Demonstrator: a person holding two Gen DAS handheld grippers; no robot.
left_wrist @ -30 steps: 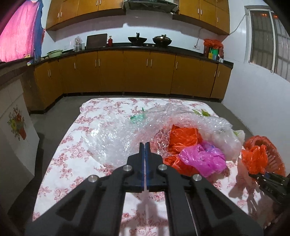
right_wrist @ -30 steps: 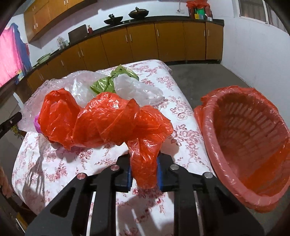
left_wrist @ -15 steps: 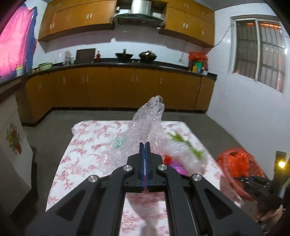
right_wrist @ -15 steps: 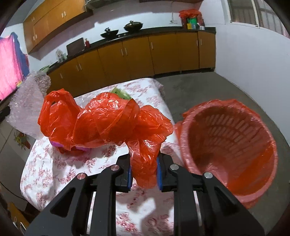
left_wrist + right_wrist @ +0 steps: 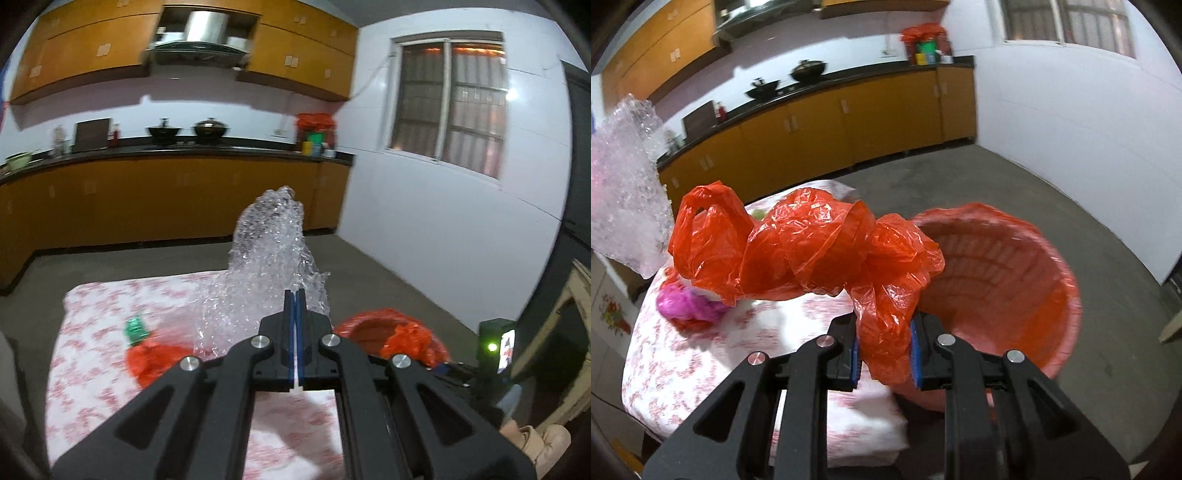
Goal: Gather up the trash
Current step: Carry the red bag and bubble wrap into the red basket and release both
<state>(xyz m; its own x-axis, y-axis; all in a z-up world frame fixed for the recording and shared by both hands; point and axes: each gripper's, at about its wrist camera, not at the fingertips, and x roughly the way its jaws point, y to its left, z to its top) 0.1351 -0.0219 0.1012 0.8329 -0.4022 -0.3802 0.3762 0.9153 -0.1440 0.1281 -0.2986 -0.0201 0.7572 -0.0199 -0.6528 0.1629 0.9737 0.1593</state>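
My left gripper point(image 5: 294, 295) is shut on a sheet of clear bubble wrap point(image 5: 273, 258), which hangs lifted above the floral table point(image 5: 92, 354); the same bubble wrap point(image 5: 624, 192) shows at the left edge of the right wrist view. My right gripper point(image 5: 884, 349) is shut on a crumpled red plastic bag point(image 5: 812, 247), held up beside the red basket point(image 5: 1015, 280) lined with red plastic. On the table lie another red bag point(image 5: 155, 360), a pink bag point(image 5: 687, 302) and a green scrap point(image 5: 136, 328). The red basket point(image 5: 373, 325) stands off the table's right side.
Wooden cabinets point(image 5: 166, 195) and a dark counter with pots run along the far wall. Grey floor point(image 5: 1052, 206) surrounds the table. A white wall with a window point(image 5: 450, 99) stands at the right. A person's hand point(image 5: 535, 443) shows at the lower right.
My left gripper rose and swung right, pulling the bubble wrap up off the pile. My right gripper carried the red bag up and toward the basket, which now sits more centred below it.
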